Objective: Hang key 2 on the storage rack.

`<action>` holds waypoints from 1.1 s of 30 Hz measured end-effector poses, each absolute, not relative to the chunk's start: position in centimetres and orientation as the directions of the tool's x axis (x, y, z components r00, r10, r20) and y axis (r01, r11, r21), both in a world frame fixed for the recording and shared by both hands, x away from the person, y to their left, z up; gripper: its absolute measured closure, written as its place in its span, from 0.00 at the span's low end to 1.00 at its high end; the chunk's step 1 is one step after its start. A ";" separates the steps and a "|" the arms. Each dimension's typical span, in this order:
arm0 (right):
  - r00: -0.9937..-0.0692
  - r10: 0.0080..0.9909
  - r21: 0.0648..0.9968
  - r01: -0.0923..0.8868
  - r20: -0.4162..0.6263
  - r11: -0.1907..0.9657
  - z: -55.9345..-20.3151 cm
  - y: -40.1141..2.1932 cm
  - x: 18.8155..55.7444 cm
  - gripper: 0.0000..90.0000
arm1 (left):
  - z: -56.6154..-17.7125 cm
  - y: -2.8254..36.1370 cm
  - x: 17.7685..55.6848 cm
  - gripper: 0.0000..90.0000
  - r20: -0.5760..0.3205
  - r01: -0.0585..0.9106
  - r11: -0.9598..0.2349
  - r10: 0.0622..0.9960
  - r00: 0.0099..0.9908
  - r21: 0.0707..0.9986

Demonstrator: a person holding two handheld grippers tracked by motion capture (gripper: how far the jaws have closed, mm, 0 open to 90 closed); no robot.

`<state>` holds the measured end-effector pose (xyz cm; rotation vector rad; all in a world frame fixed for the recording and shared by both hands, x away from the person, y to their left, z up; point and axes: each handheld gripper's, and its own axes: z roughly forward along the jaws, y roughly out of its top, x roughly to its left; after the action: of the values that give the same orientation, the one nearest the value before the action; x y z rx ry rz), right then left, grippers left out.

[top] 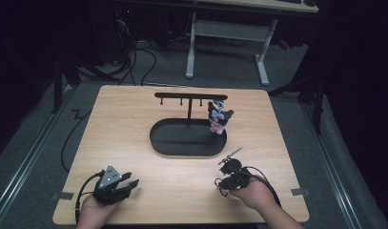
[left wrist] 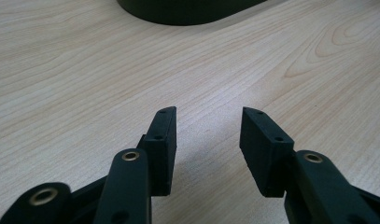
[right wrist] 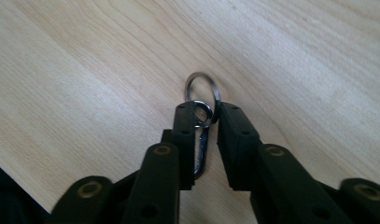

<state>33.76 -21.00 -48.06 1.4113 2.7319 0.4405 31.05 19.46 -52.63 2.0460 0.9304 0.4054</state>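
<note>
On the table (top: 134, 124), near its front edge, both grippers sit low with the person's hands behind them. No writing can be read on anything. Right gripper (right wrist: 207, 116) points along the wood, its jaws close together around a metal clip (right wrist: 201, 140) with a key ring (right wrist: 202, 93); whether the pads press on it cannot be told. Left gripper (left wrist: 207, 135) lies at the front left, jaws spread over bare wood. Behind stands a black stand (top: 189, 138) with a toy (top: 218, 117) hanging from it.
</note>
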 end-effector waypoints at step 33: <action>-0.685 0.727 0.277 0.708 0.045 0.650 -47.9 -20.5 33.2 0.99 | -52.9 19.2 31.0 0.62 -0.047 0.476 -0.398 0.727 0.685 0.784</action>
<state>33.19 -20.46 -47.94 1.2151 2.7887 0.4221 31.04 19.15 -52.93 2.0705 0.9225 0.3867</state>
